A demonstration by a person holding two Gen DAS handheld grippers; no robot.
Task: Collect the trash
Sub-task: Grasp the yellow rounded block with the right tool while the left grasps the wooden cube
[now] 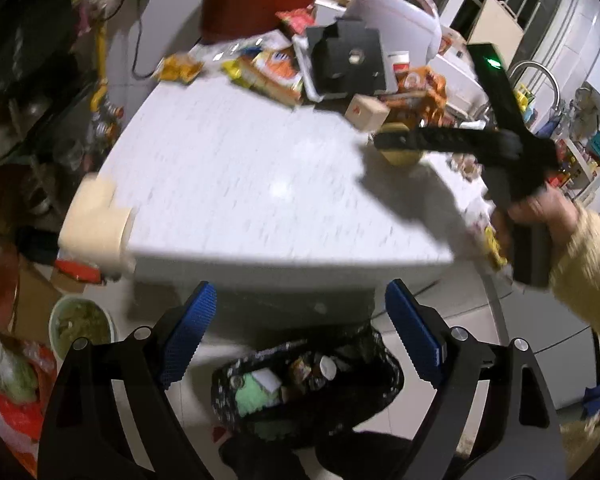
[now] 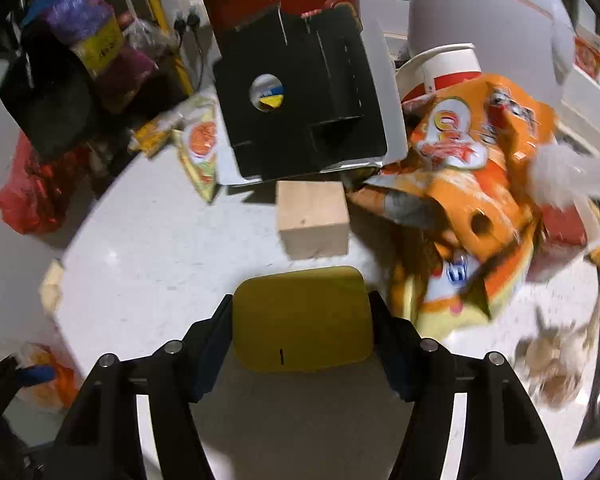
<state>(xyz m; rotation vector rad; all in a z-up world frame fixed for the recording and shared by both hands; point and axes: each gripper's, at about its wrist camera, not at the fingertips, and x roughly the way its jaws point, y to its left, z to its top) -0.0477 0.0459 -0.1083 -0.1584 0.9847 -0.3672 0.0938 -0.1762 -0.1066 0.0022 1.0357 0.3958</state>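
Right hand-held gripper (image 2: 302, 320) pinching yellow box (image 2: 302, 320) on the counter (image 2: 160, 240), apparently to lift it as trash; left hand-held gripper (image 1: 296, 332) spread, empty, above trash bag (image 1: 384, 364).

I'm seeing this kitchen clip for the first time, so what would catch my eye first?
The yellow box sits between the right gripper fingers, filling the foreground on the white table. Behind it stands a wooden block, with a crumpled orange wrapper piled to the right. Under the open left gripper, a black trash bag on the floor already holds rubbish.
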